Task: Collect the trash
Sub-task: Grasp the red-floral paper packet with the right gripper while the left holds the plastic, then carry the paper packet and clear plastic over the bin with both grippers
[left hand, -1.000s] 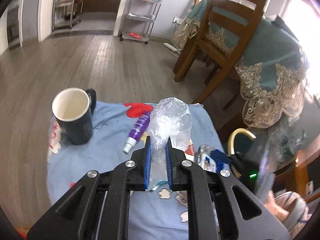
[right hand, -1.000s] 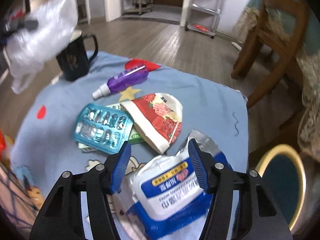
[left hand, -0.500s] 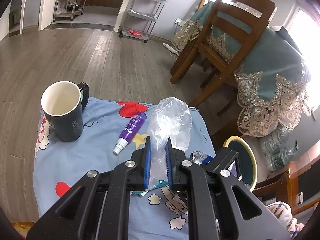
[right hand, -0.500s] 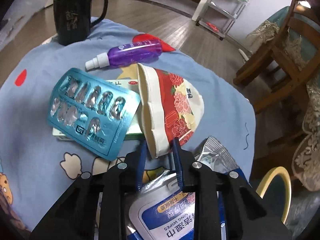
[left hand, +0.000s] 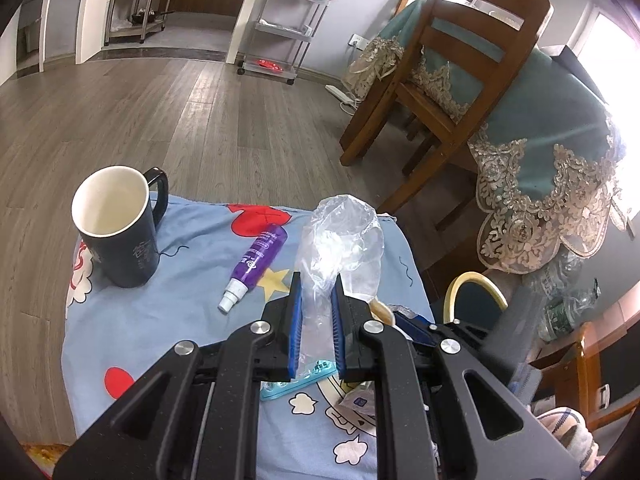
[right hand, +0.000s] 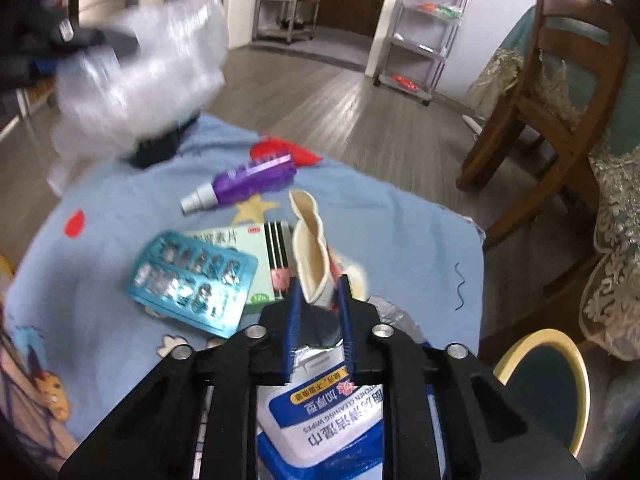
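Observation:
My left gripper (left hand: pixel 314 300) is shut on a clear plastic bag (left hand: pixel 340 240) and holds it above the blue table; the bag also shows blurred at the upper left of the right wrist view (right hand: pixel 136 76). My right gripper (right hand: pixel 318 300) is shut on a crushed red floral paper cup (right hand: pixel 310 252), lifted off the cloth. On the cloth lie a blue blister pack (right hand: pixel 192 284), a green pill box (right hand: pixel 256 248), a purple spray bottle (right hand: pixel 248 180) and a blue wet-wipes pack (right hand: pixel 320 412) under the right gripper.
A dark mug (left hand: pixel 116 224) stands at the table's far left. A wooden chair (left hand: pixel 452 80) and a teal lace-edged tablecloth (left hand: pixel 552 160) are beyond the table. A round yellow-rimmed bin (right hand: pixel 548 384) sits on the floor at the right.
My right gripper closed on the paper cup and raised it on edge off the cloth. My left gripper kept its hold on the bag and shifted slightly.

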The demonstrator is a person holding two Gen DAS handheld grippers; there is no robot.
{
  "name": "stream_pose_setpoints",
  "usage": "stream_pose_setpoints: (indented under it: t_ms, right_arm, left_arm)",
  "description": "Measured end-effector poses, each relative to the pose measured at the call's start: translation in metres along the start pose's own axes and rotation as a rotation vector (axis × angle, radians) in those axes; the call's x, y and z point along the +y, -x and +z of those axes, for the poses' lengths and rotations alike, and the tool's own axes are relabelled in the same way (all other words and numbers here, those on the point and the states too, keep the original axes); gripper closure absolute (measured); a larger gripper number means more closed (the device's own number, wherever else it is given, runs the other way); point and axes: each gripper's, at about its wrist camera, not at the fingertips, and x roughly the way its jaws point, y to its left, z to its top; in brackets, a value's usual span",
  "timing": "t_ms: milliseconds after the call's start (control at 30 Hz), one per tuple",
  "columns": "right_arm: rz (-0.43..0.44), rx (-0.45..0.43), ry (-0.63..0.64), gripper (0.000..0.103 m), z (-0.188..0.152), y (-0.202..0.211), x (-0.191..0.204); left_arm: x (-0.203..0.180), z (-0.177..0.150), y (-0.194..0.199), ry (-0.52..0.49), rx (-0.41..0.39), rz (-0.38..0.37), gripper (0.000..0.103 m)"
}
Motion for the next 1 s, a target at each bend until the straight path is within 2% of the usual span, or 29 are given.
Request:
stream_pose_setpoints:
  t_ms: [167,400,533,733,1000]
  right_arm:
    - [0.052,-0.046,-0.070,0.090,0.003,0.019,-0.014]
    - [0.170,-0.096,-0.269,0.090,-0.002,0.043,-0.047]
    - [0.199,-0.125,-0.331,0.090,-0.006,0.057,-0.058]
    - [0.185,-0.167,-0.378,0.090,-0.019,0.081,-0.075]
    - [0.120,-0.213,-0.438,0.090,-0.050,0.121,-0.104]
  left_arm:
    - [-0.009,0.001,-0.002,-0.005,-0.004,-0.008,0.091]
    - [-0.015,0.001,-0.002,-0.009,-0.007,-0.012,0.091]
    - [-0.022,0.001,-0.002,-0.023,-0.010,-0.020,0.091]
    - [-0.043,0.003,-0.004,-0.049,-0.009,-0.045,0.091]
    - [-0.080,-0.001,-0.014,-0.100,0.009,-0.083,0.091]
